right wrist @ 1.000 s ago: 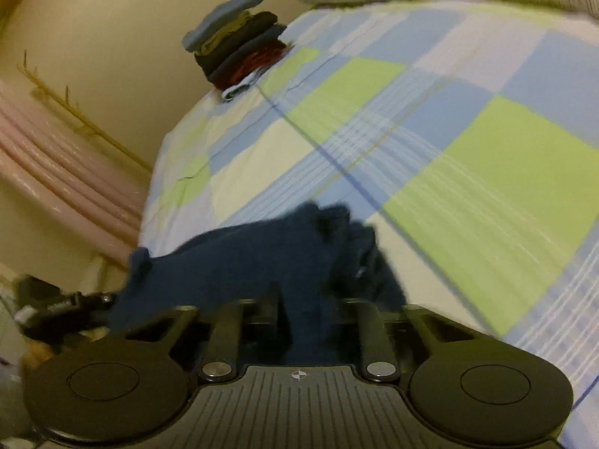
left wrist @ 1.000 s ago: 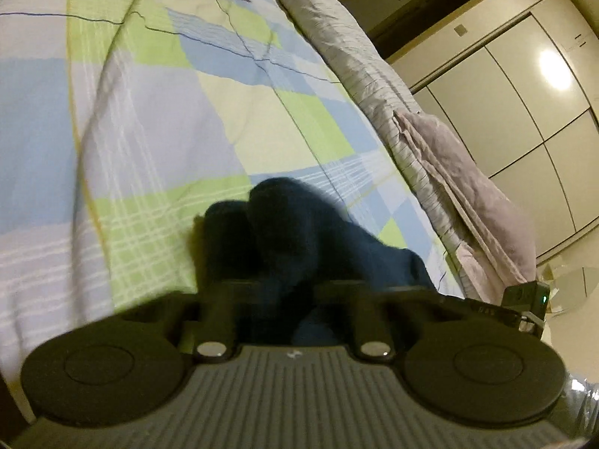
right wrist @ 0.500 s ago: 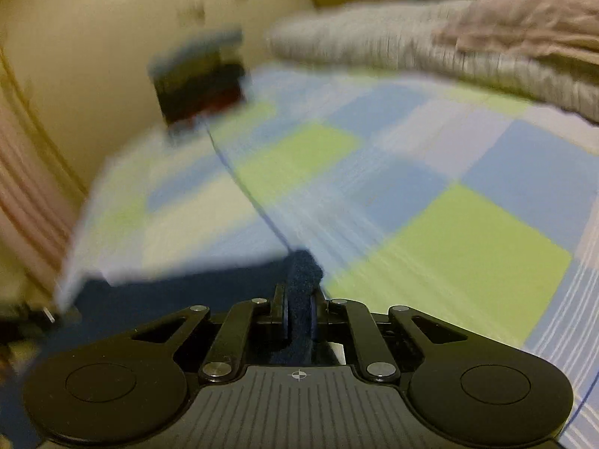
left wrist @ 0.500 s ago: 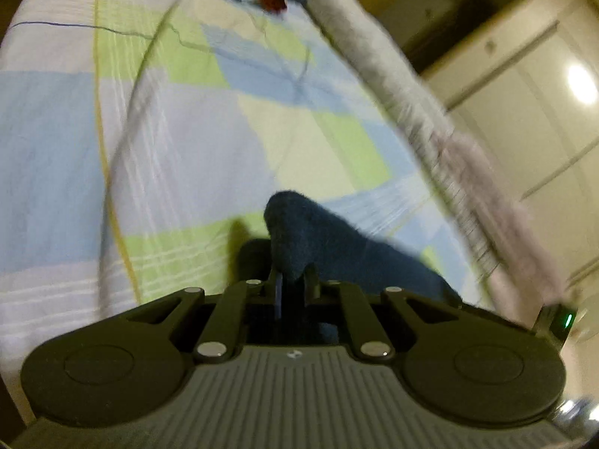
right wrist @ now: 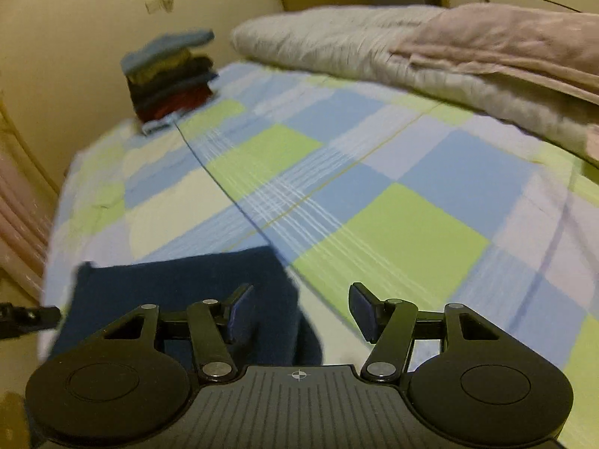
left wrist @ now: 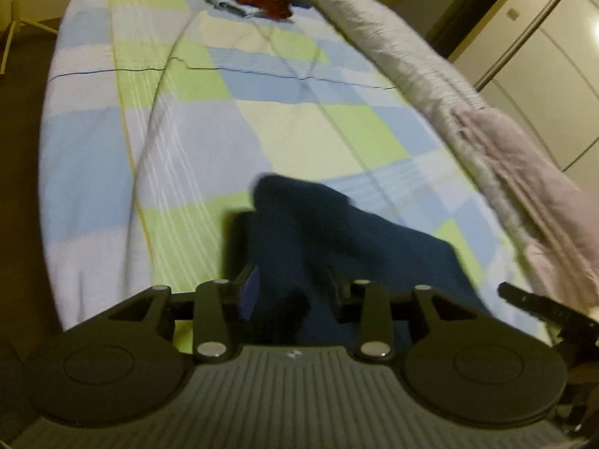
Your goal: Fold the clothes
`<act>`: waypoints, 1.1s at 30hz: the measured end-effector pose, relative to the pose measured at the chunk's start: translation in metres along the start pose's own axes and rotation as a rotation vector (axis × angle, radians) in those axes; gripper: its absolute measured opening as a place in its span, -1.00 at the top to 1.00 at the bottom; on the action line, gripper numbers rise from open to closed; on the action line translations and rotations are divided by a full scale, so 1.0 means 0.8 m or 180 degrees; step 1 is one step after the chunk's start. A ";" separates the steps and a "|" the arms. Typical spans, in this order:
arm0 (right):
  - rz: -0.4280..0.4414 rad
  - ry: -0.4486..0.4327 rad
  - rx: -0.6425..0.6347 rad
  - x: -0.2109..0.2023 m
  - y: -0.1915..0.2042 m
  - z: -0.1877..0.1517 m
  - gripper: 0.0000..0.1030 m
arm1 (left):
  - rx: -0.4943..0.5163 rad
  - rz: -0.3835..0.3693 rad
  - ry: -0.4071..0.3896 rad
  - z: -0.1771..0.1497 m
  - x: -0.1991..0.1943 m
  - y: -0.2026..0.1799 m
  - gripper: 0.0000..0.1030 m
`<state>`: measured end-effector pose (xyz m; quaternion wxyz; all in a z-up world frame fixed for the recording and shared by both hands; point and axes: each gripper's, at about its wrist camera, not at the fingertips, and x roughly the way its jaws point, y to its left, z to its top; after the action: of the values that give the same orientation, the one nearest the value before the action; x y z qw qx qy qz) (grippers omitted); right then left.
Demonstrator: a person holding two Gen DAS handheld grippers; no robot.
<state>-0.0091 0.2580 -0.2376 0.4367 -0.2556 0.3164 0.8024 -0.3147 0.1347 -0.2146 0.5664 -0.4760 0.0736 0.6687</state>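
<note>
- Left wrist view: the left gripper (left wrist: 292, 288) is hovering over the checked bedspread (left wrist: 187, 131), its jaws having just been opening, now narrowly parted with the navy garment (left wrist: 318, 232) between them, seemingly slack.
- Right wrist view: the right gripper (right wrist: 299, 314) is standing wide, jaws just opened, the garment (right wrist: 179, 288) lying beside the left pad.
- A fold is being released; next calls for regrasping an edge, or carrying it to the folded stack (right wrist: 172, 75).

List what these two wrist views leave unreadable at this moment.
- Navy garment, left wrist view: blurred, near part hidden behind the left gripper; type unclear.
- Folded stack, right wrist view: blurred; left wrist view crops its top.
- Pad contact with the garment: left unclear; right gripper stands open.
</note>
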 end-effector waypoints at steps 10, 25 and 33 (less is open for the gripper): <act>0.0154 0.0209 -0.0382 -0.061 0.074 -0.091 0.26 | 0.0904 -0.0179 0.0045 -0.076 -0.011 -0.101 0.67; -0.0139 0.0458 -0.0836 0.034 0.081 -0.081 0.27 | 0.1317 0.0316 0.0005 -0.070 0.085 -0.125 0.70; 0.0036 0.0640 -0.0661 0.000 0.068 -0.056 0.26 | 0.0808 0.0192 -0.0189 -0.068 -0.004 -0.106 0.72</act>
<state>-0.0504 0.2024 -0.2522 0.3694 -0.3768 0.2752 0.8037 -0.2146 0.1273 -0.2043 0.6037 -0.3781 0.1551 0.6845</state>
